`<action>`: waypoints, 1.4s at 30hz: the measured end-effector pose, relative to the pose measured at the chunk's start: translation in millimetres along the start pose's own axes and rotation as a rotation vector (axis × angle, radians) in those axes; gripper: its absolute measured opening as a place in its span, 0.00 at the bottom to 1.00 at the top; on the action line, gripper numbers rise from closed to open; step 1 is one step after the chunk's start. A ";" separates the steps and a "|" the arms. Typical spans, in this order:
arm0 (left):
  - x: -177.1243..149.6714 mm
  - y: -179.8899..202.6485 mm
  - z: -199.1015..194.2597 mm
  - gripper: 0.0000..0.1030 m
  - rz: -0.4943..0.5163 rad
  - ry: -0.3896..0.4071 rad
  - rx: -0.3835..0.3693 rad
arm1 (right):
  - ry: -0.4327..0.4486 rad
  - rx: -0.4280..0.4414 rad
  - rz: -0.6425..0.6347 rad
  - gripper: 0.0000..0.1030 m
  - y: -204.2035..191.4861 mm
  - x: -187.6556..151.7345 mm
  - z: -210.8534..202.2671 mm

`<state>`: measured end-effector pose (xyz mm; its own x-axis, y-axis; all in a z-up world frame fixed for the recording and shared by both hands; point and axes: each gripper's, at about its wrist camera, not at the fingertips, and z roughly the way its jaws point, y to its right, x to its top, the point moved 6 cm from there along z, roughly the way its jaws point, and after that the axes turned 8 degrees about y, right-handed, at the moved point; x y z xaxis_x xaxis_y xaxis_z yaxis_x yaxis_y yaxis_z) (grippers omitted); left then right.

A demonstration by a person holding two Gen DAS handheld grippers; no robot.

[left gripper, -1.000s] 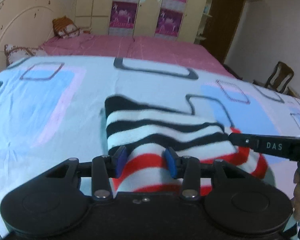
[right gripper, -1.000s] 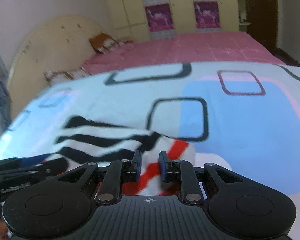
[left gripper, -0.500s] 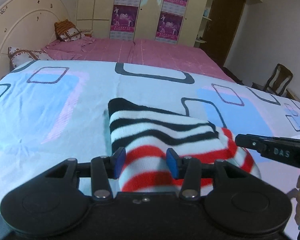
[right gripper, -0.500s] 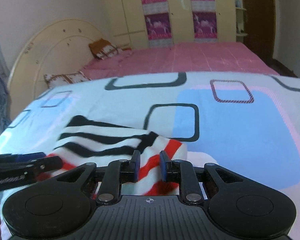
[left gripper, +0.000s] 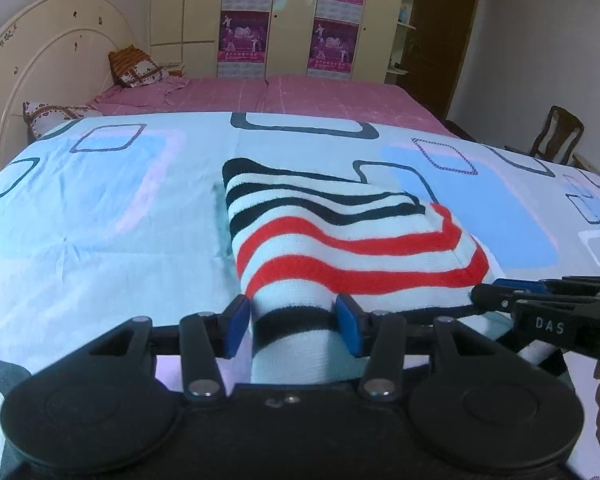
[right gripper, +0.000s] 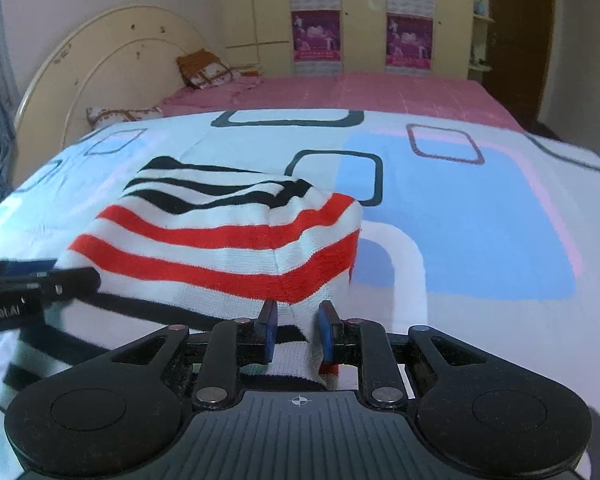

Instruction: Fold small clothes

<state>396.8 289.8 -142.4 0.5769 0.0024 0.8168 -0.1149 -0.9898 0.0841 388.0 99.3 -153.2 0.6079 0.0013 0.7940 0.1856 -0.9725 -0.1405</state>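
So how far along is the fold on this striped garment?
Partly done: the striped garment already lies doubled on the bedsheet. In hand: both grippers pull its near edge; the right gripper pinches it, the left gripper is opening around it. Left: releasing, and perhaps another fold.

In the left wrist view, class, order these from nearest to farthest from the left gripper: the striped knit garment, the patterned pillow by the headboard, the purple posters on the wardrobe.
1. Striped knit garment: between the fingers of the left gripper, centre.
2. Patterned pillow: far left, beside the curved headboard.
3. Purple posters: on the wardrobe, back wall.
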 end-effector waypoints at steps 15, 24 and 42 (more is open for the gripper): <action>-53.4 4.4 -40.3 0.47 0.008 -0.052 -0.045 | -0.038 -0.014 0.037 0.20 1.8 -52.8 -60.3; -49.8 5.8 -37.2 0.52 -0.004 -0.073 -0.009 | -0.074 -0.010 0.052 0.20 1.9 -61.2 -48.6; -56.0 22.4 -43.9 1.00 -0.037 -0.154 0.192 | -0.074 -0.063 -0.023 0.65 3.0 -58.2 -52.4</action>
<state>326.4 273.7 -161.2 0.6960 0.0321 0.7173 0.0558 -0.9984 -0.0094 312.7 84.2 -168.8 0.6596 0.0386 0.7507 0.1529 -0.9847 -0.0837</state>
